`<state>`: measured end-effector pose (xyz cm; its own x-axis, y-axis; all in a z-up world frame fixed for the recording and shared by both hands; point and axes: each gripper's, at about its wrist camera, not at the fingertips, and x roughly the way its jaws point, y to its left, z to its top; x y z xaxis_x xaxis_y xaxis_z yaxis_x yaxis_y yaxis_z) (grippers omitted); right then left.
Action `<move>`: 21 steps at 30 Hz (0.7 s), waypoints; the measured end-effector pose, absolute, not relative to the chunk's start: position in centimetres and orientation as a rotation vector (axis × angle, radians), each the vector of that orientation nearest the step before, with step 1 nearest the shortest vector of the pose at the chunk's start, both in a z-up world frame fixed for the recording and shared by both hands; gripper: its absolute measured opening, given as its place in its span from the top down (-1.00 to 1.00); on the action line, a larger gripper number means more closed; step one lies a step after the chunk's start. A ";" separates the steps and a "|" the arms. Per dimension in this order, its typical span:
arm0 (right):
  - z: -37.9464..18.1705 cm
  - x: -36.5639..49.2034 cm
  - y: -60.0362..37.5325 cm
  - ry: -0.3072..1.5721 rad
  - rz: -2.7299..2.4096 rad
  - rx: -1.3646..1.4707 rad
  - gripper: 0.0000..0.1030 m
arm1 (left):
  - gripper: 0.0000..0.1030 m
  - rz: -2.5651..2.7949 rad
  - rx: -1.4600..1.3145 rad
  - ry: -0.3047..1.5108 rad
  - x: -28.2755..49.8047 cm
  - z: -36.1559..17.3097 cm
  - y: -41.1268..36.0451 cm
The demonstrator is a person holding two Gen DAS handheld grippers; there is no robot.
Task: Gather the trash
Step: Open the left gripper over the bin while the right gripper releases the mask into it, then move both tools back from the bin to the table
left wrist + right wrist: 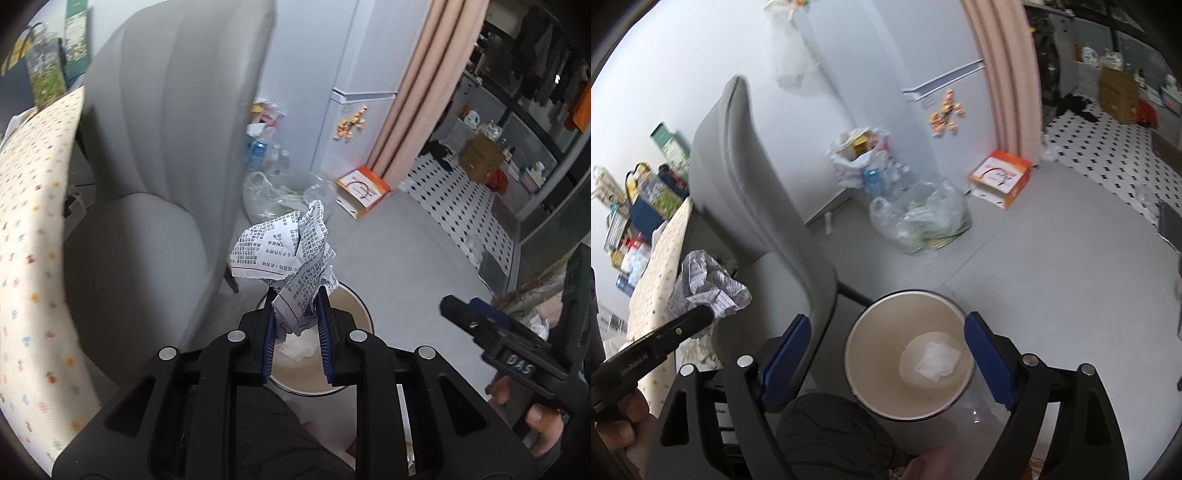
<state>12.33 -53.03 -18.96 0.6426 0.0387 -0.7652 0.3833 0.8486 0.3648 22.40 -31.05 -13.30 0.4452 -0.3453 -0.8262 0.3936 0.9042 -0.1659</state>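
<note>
Left wrist view: left hand-held gripper [295, 314] clamps crumpled paper [288, 254] above the bin [360, 314].
Right hand-held gripper [882, 354] gapes empty over the bin, likely clearing the way for the drop.

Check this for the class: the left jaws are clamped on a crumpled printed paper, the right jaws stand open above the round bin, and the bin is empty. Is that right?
One detail is wrong: the bin is not empty. The right wrist view shows a white tissue lying at its bottom. The left gripper does clamp the crumpled printed paper, and the right gripper stands open above the bin.
</note>
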 end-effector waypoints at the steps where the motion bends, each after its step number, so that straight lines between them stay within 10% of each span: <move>1: -18.9 12.0 -53.5 0.856 -0.222 0.540 -0.64 | 0.60 -0.466 0.057 1.014 22.5 -13.3 -31.5; 5: -18.3 10.6 -55.7 0.836 -0.272 0.560 -0.64 | 0.51 -0.499 0.069 1.045 22.6 -13.7 -33.3; 11: -17.5 10.1 -56.2 0.816 -0.291 0.561 -0.65 | -0.42 -0.553 -0.024 1.045 23.2 -12.9 -32.5; 21: -16.7 10.5 -53.8 0.797 -0.259 0.534 -0.81 | -0.81 -0.459 -0.099 0.949 22.3 -8.8 -26.3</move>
